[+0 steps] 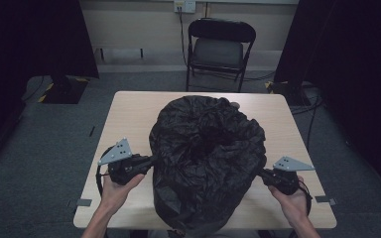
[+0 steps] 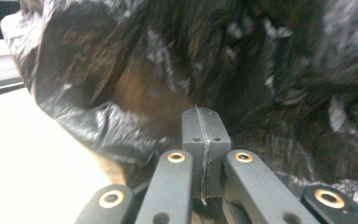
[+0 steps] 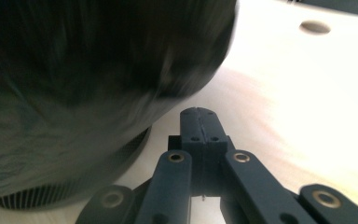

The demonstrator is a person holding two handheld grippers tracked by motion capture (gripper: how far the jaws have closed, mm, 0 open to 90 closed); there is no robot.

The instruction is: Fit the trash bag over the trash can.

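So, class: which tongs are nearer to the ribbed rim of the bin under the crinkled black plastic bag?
Right. The right tongs sit shut, just beside the ribbed bin rim. The left tongs sit shut against the black plastic bag, higher up its side.

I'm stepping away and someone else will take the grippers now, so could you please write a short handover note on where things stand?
Left gripper: jaws shut, tip against the left side of the crinkled black plastic bag; whether film is pinched, I cannot tell.
Right gripper: jaws shut, nothing visibly between them, low at the bag's right side just above the light wooden table.
The bag is draped over a round ribbed bin, whose base shows beneath it in the right gripper view; the mouth faces up at the table's middle.
Done: bag pulled over the bin.
Left: probably settling the film down the sides; check that it sits evenly.
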